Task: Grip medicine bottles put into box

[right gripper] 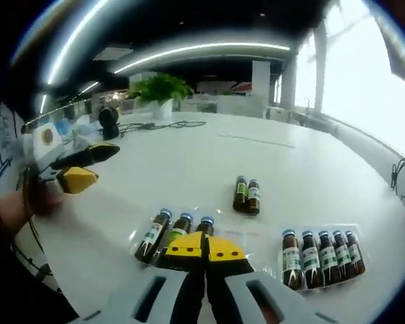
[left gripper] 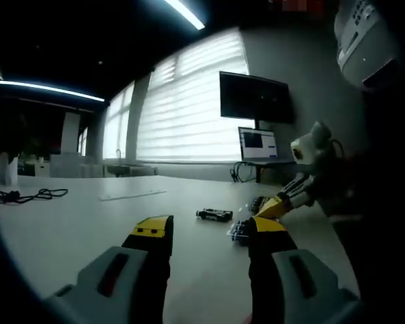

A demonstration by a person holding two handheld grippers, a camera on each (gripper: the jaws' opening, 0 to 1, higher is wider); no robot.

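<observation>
The right gripper [right gripper: 204, 248], jaws pressed together and holding nothing, hovers over 3 bottles [right gripper: 172, 233] in the near-left tray; 2 loose bottles [right gripper: 247, 194] lie farther off. The left gripper [left gripper: 209, 233] hangs open, empty. Open wide before descending on 1 bottle.

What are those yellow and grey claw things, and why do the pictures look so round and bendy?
Each claw is a hand-held gripper that a person carries, one per hand. A small fisheye camera rides on each, which bends the picture. In the left gripper view, the left hand-held gripper is open and empty above a white table. In the right gripper view, the right hand-held gripper is closed, right by three small brown medicine bottles. I can't tell if it pinches one. Two more bottles lie alone, and four bottles sit in a clear tray.
</observation>
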